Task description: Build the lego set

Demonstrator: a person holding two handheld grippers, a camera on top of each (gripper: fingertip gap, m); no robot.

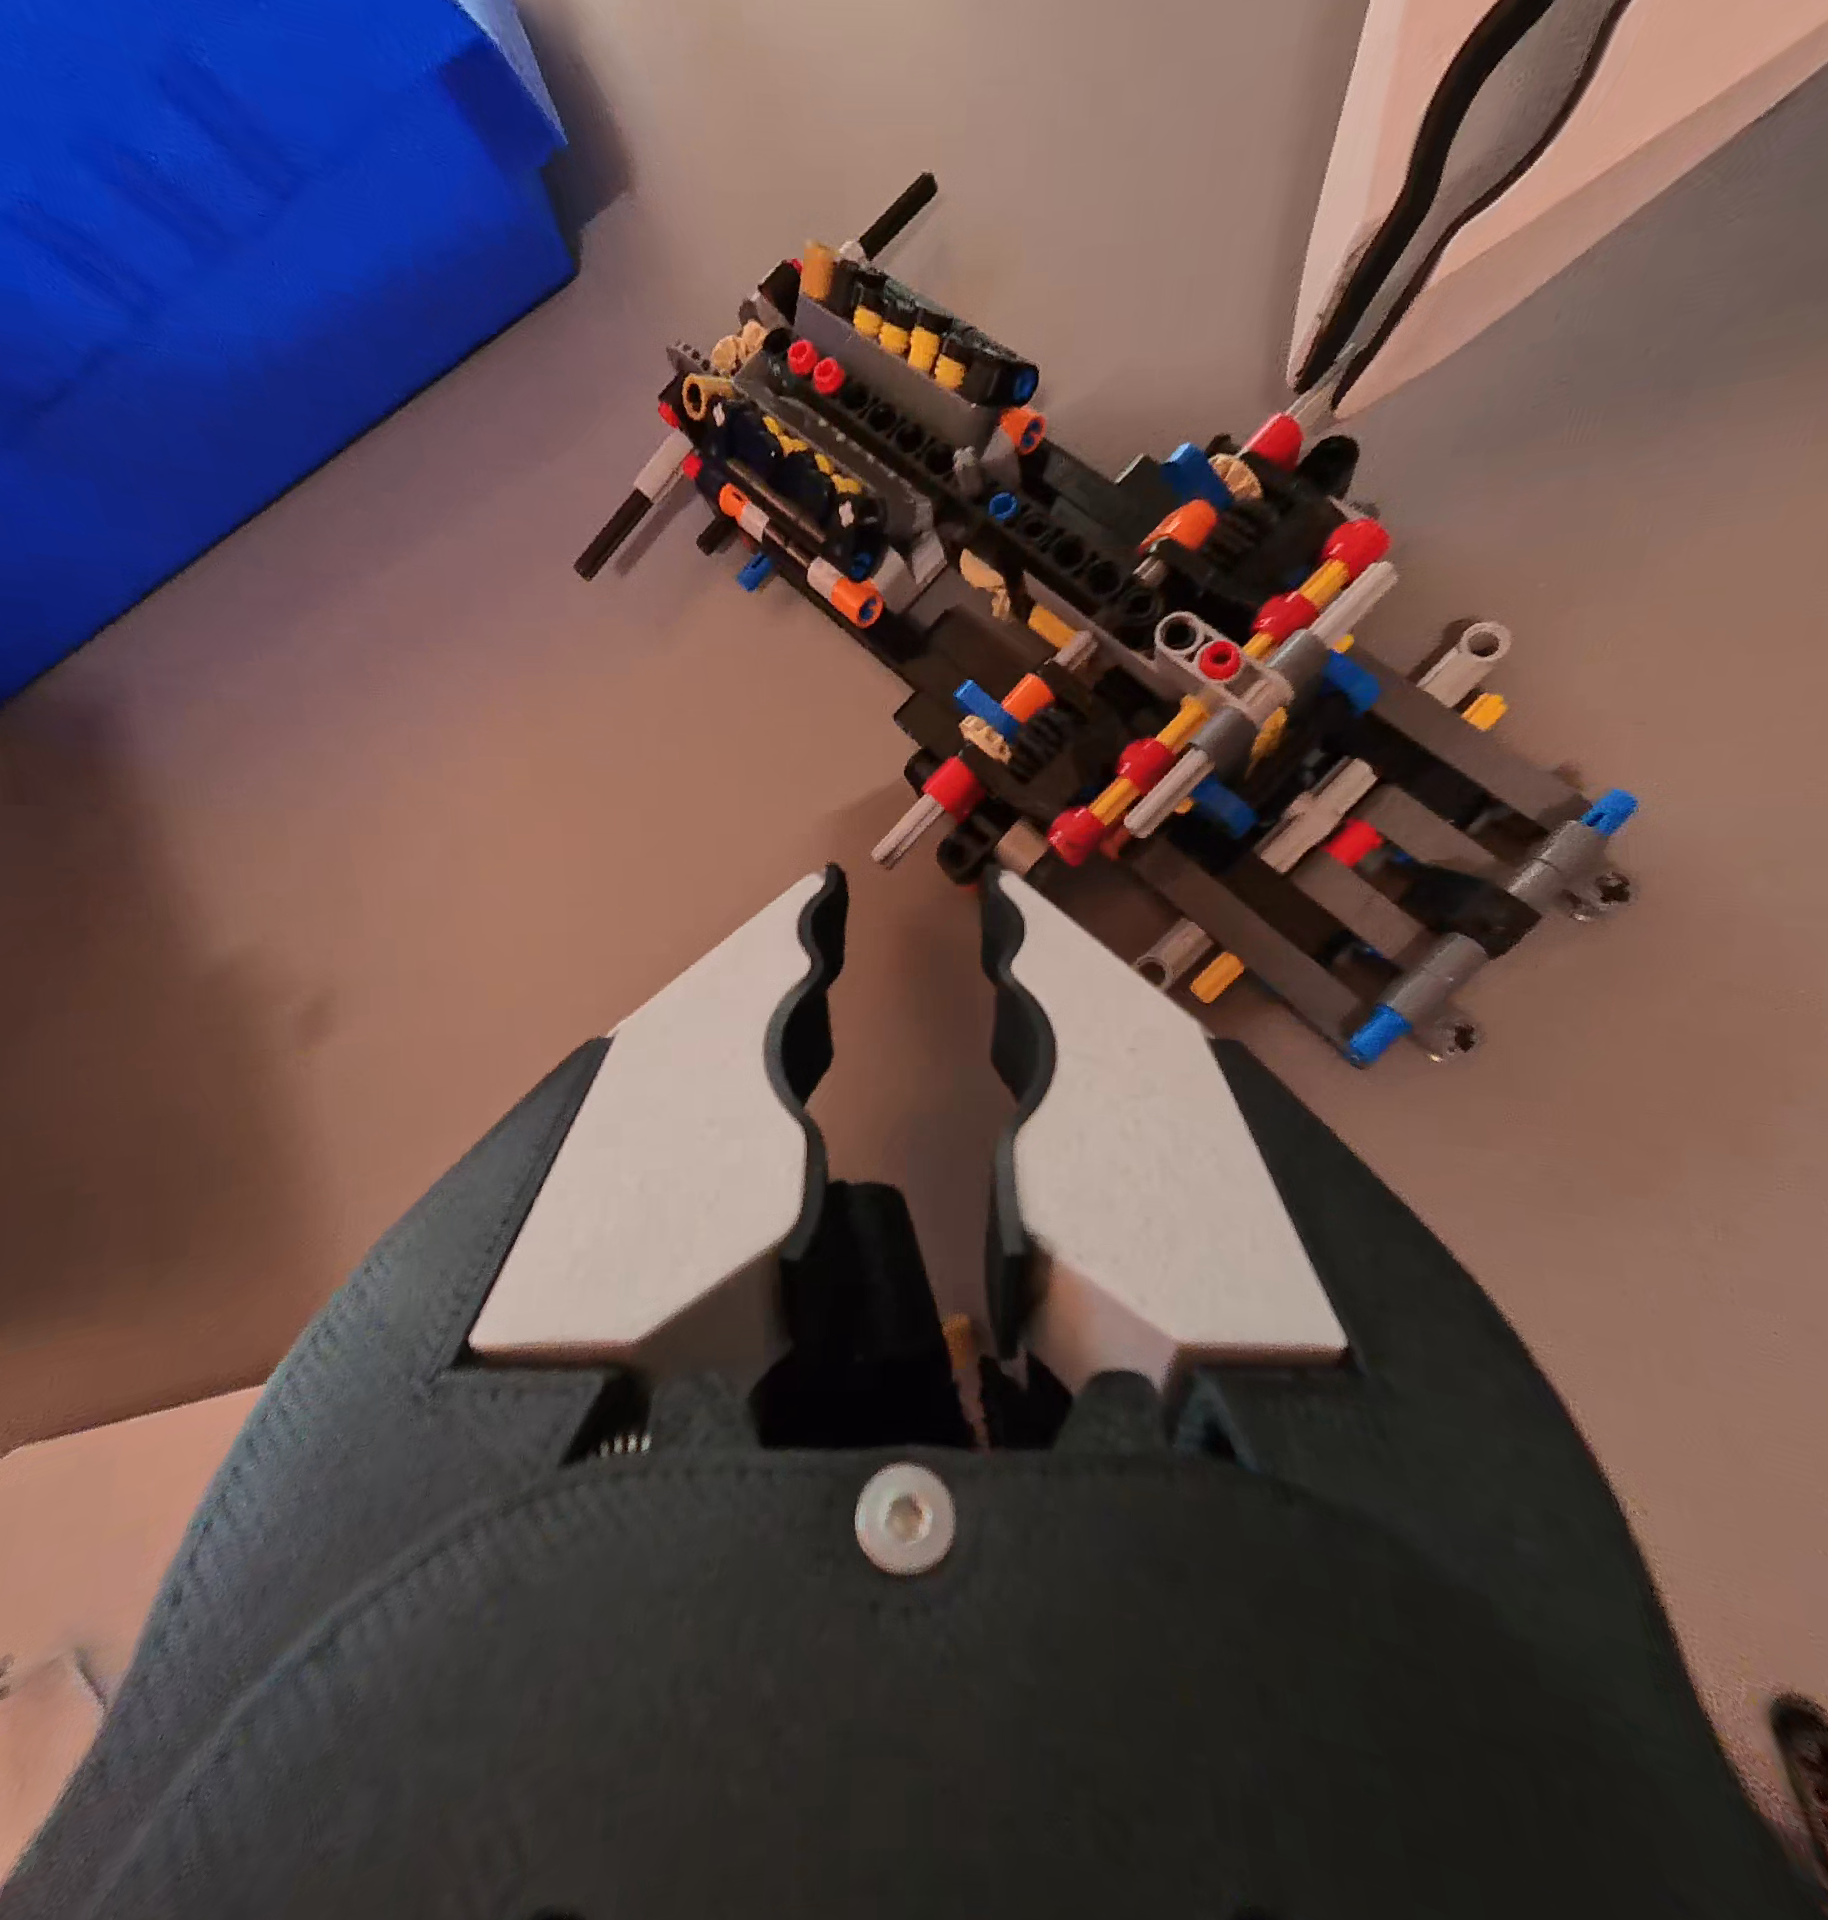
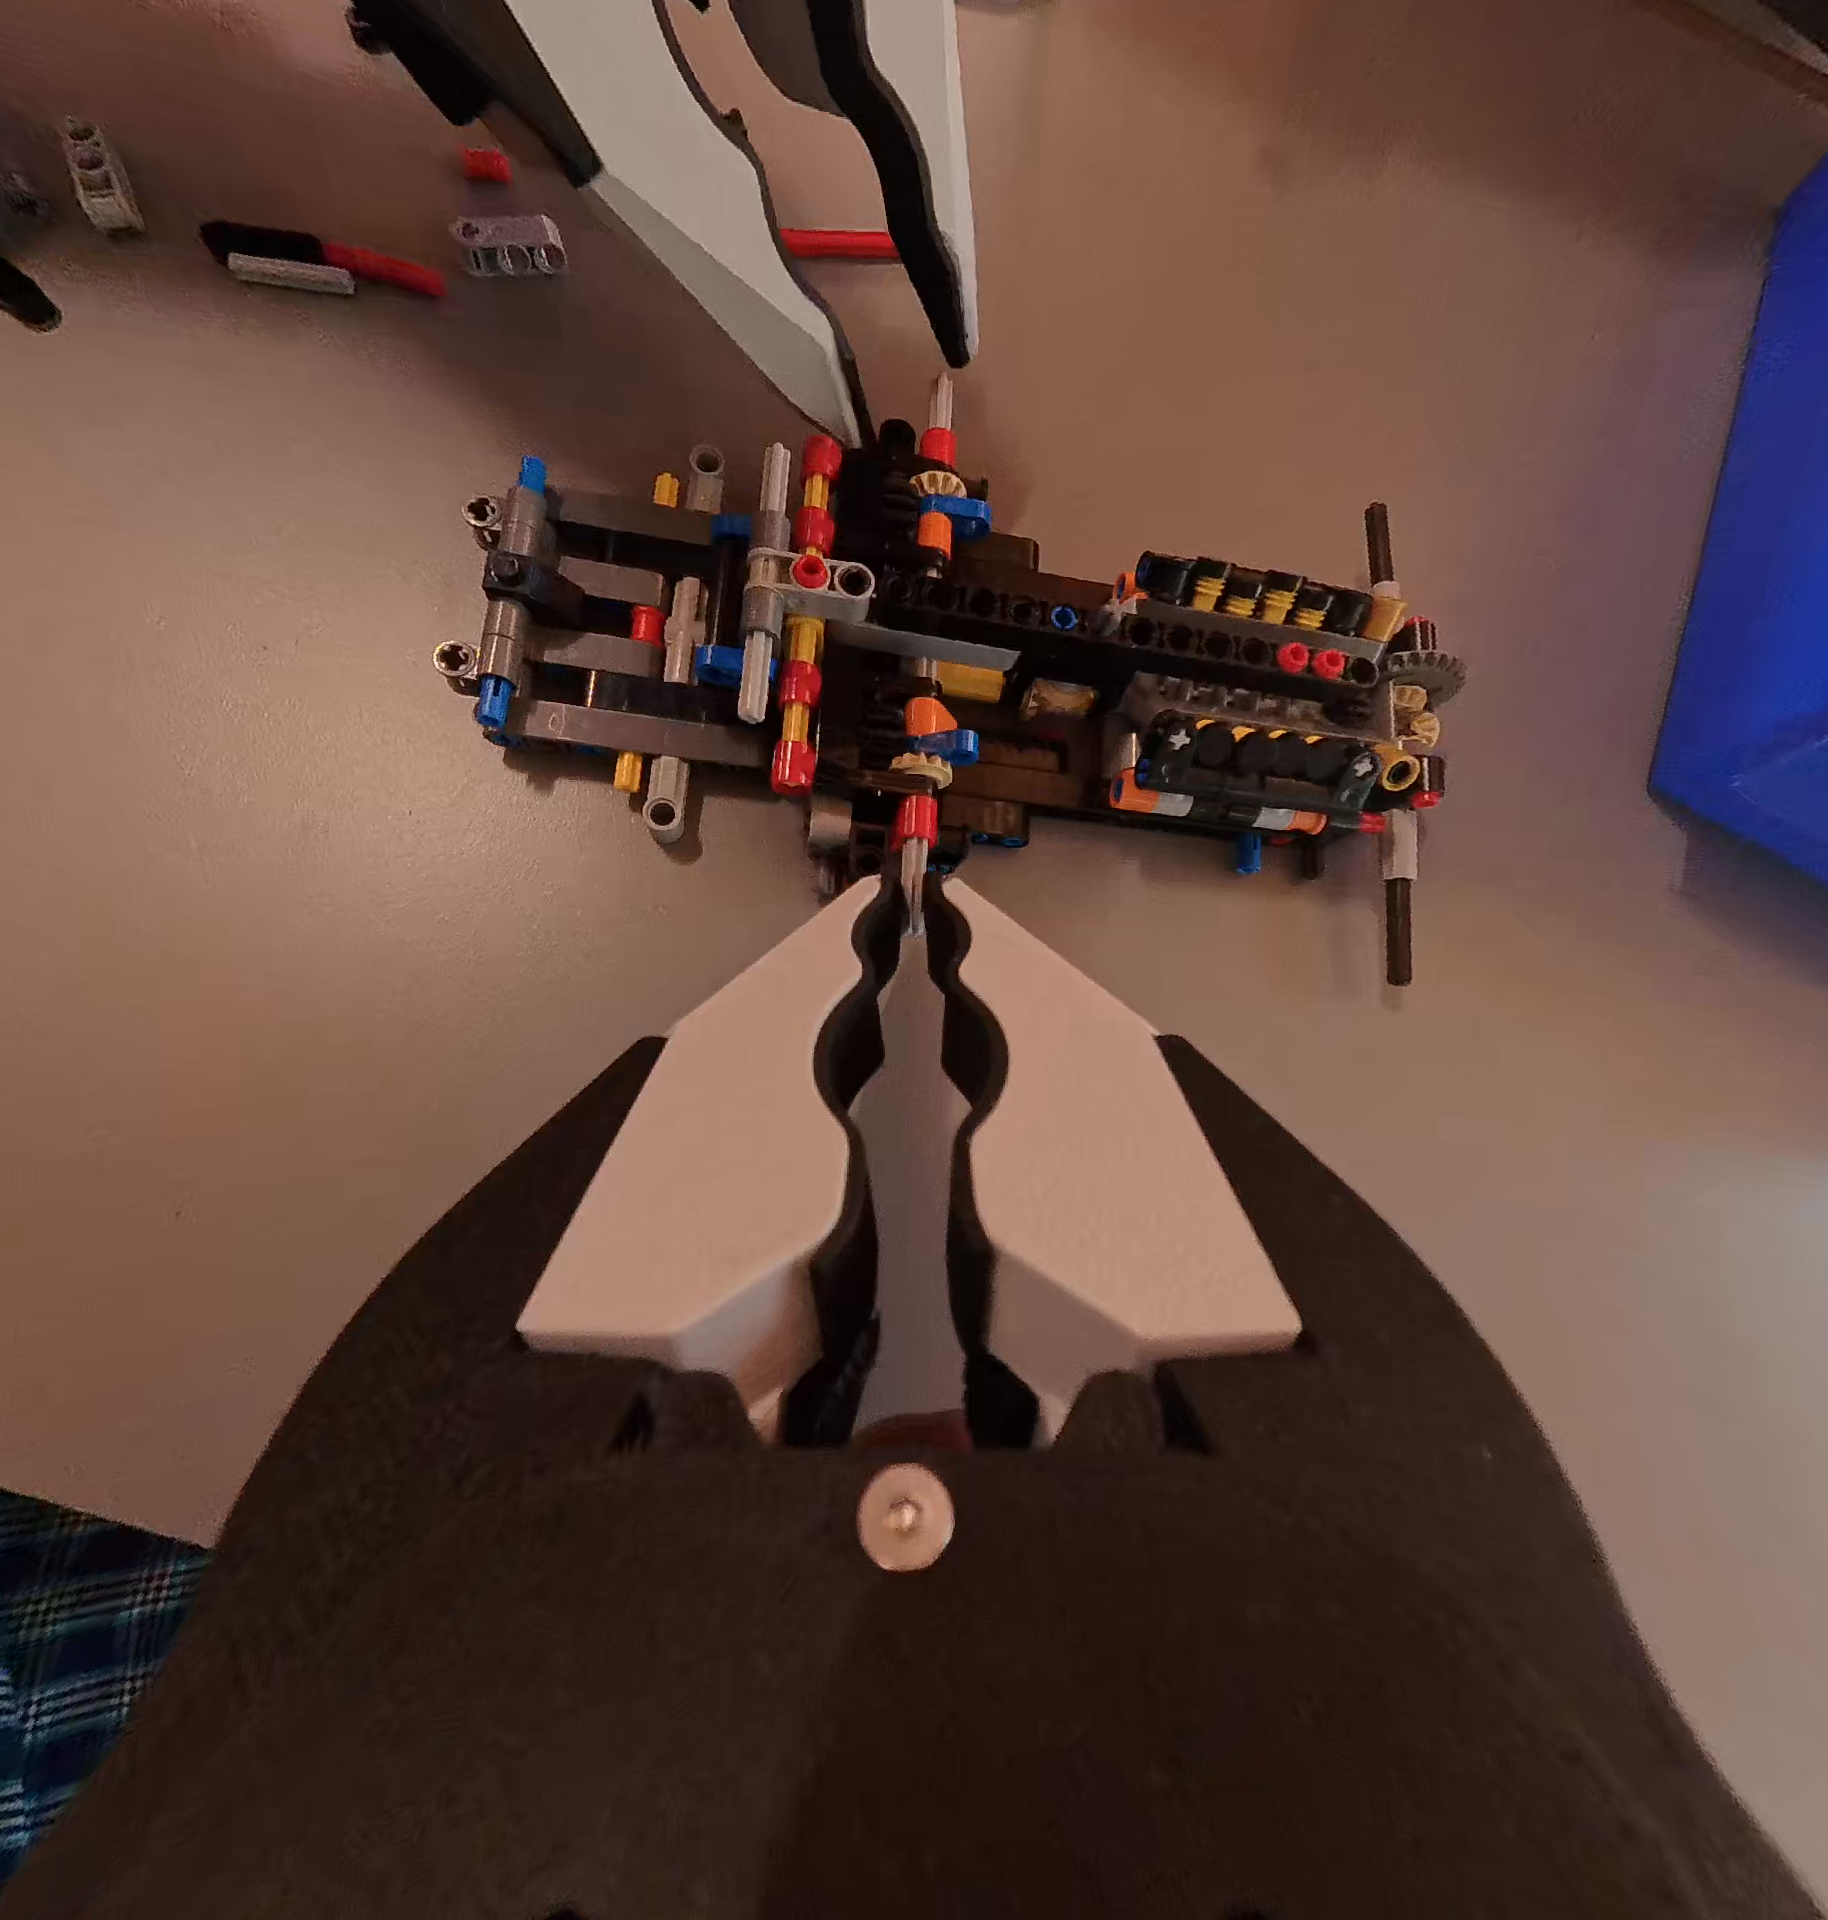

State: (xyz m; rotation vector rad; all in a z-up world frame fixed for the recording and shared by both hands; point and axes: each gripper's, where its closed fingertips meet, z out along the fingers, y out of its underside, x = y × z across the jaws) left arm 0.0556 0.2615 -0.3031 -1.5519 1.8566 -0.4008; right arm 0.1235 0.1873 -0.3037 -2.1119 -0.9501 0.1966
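A long Lego Technic chassis [image 1: 1097,644] of black and grey beams with red, yellow, blue and orange pins lies flat on the tan table; it also shows in the right wrist view [image 2: 941,655]. A grey cross axle [image 2: 915,862] with a red bush sticks out of its side. My right gripper [image 2: 910,899] is shut on that axle's end; it appears in the left wrist view [image 1: 1315,390] at the model's far side. My left gripper [image 1: 915,883] is open and empty, its tips on either side of the opposite axle end [image 1: 905,836], not touching it.
A blue bin [image 1: 214,312] stands beside the engine end of the model, also seen in the right wrist view [image 2: 1783,520]. Loose parts lie behind the left gripper: a grey beam [image 2: 510,244], black and red axles [image 2: 318,260], a small red piece [image 2: 484,164]. The left gripper's tips are roughly 11 centimetres from the right gripper's.
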